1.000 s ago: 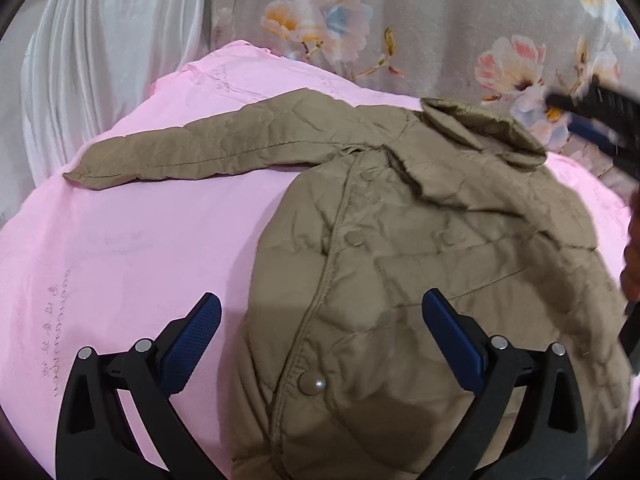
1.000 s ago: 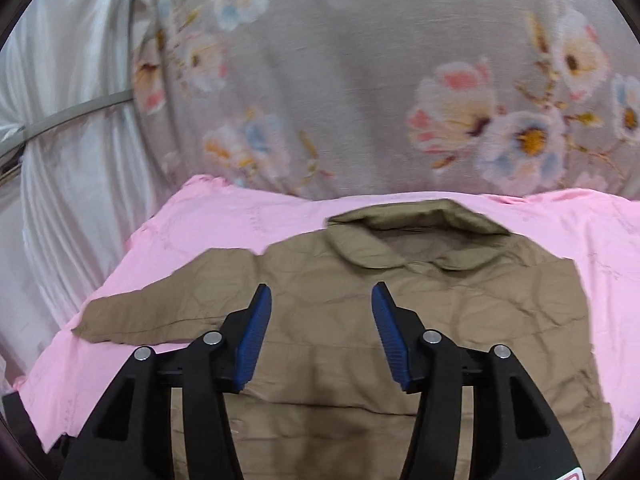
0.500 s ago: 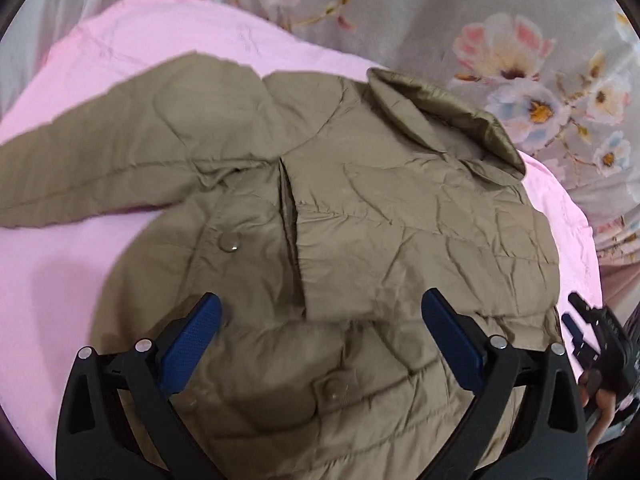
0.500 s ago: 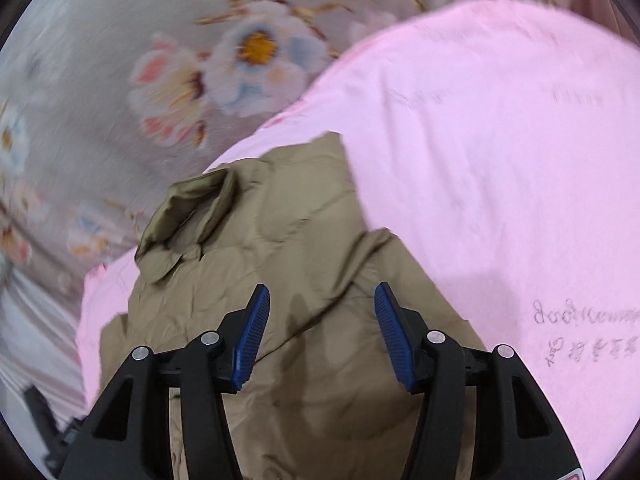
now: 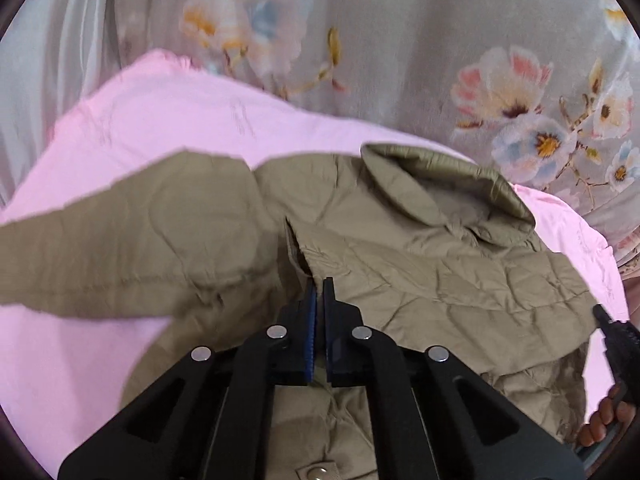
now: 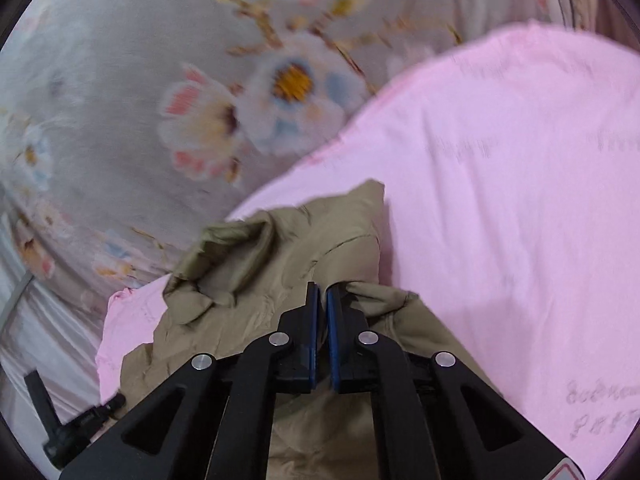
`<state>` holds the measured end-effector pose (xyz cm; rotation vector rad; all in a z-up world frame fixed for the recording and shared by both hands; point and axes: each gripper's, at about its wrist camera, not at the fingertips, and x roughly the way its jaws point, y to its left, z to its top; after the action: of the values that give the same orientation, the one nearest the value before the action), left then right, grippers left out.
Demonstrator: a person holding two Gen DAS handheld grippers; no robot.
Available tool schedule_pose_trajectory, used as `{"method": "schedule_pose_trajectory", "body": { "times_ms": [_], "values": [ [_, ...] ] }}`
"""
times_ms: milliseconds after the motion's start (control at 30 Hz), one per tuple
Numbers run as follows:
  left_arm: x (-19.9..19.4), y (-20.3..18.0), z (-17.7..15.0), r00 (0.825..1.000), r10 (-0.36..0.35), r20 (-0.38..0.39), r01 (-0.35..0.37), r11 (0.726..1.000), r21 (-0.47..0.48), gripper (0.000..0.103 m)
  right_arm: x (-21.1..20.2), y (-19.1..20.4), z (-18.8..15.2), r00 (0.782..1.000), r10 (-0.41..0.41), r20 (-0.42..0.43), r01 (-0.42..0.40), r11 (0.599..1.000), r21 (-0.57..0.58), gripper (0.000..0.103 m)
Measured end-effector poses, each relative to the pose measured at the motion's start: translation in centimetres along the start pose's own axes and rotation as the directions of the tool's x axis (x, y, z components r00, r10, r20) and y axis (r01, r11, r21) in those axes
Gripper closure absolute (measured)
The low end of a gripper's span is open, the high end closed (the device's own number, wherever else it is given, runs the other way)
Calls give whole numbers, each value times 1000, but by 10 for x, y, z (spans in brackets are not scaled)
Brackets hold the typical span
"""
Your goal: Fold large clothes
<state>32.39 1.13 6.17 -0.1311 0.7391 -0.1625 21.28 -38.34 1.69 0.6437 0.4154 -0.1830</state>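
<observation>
Snapped both sets of jaws shut from wide: left gripper (image 5: pixel 319 286) clenched on jacket (image 5: pixel 420 280) front below the collar (image 5: pixel 448 196), right gripper (image 6: pixel 322 292) pinching its far shoulder. Jacket spread on pink sheet (image 5: pixel 140 128); fold ready to begin.

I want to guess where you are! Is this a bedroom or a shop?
Most likely a bedroom, though I can't be sure. A tan jacket lies spread on a pink sheet like a bed's, and flowery grey cloth hangs behind it, like a curtain or bedspread. No shop shelves or racks show.
</observation>
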Motion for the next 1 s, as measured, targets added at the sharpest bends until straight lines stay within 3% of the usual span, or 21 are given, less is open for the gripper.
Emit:
{"method": "schedule_pose_trajectory", "body": {
  "times_ms": [100,200,267,433,667,933,1000],
  "values": [
    [20,-4,-10,999,50,-15,-48,997,67,101,12,9,-10,993,-111,-37,106,987,-118,99],
    [53,-3,-38,992,107,-65,-98,987,123,100,41,-4,-28,967,-209,-147,189,972,-141,99],
    [54,0,-41,994,92,-58,-85,991,106,100,50,-14,-37,957,-217,-193,197,973,-121,99],
    [55,6,-47,994,83,-65,-77,993,87,98,51,-8,-42,943,-279,-184,247,953,-178,99],
    [39,0,-64,992,112,-60,-105,989,108,97,37,-8,-53,938,-291,-189,258,949,-182,100],
    [-1,11,-101,994,96,-54,-90,991,102,97,-11,-9,-86,939,-284,-194,255,953,-164,100],
    [-6,16,-104,996,71,-51,-68,995,74,92,-17,-8,-90,939,-283,-194,254,953,-164,97]
  ]
}}
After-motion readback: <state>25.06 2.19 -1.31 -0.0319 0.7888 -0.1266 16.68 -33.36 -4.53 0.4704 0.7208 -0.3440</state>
